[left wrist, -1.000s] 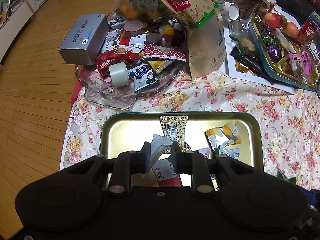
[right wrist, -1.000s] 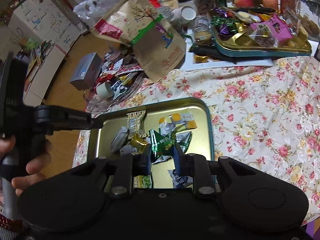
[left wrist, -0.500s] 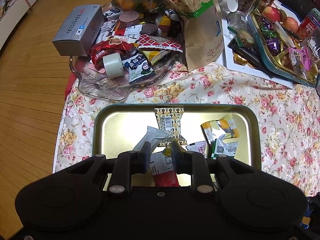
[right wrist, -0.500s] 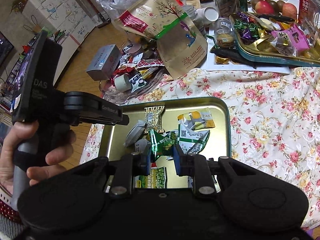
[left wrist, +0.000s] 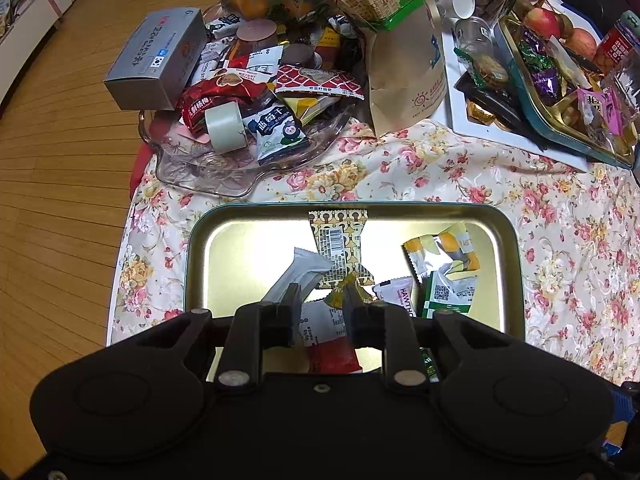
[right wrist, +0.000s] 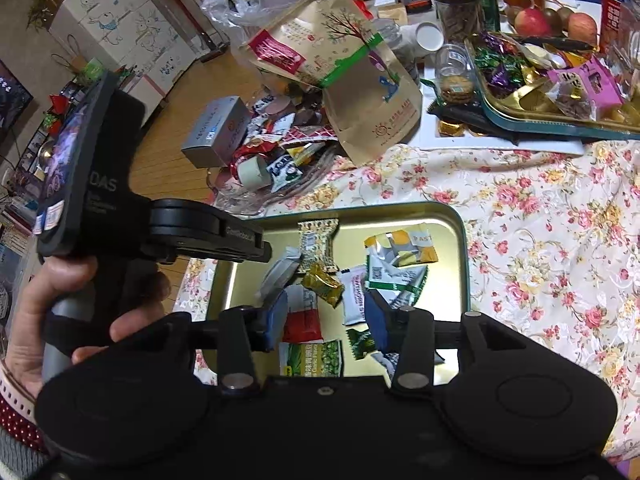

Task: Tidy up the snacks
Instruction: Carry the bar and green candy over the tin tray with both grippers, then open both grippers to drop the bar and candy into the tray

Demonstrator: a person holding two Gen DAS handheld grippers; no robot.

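Snacks: we've got several packets in the gold tray (right wrist: pixel 460 240) already; big pile left in the glass dish (left wrist: pixel 208 176). Right gripper (right wrist: pixel 328 320) jaws opening, nothing btwn them; left gripper (left wrist: pixel 320 300) part-open, empty.

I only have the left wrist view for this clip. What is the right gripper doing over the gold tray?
Observer: The right gripper hangs over the tray, its jaws opening with nothing pinched between them.
Operator: Any snack right under it?
Observer: A dark green candy lies in the tray beside its right jaw.
Operator: Anything in the tray that my view hides?
Observer: A green pea packet lies at the tray's near edge.
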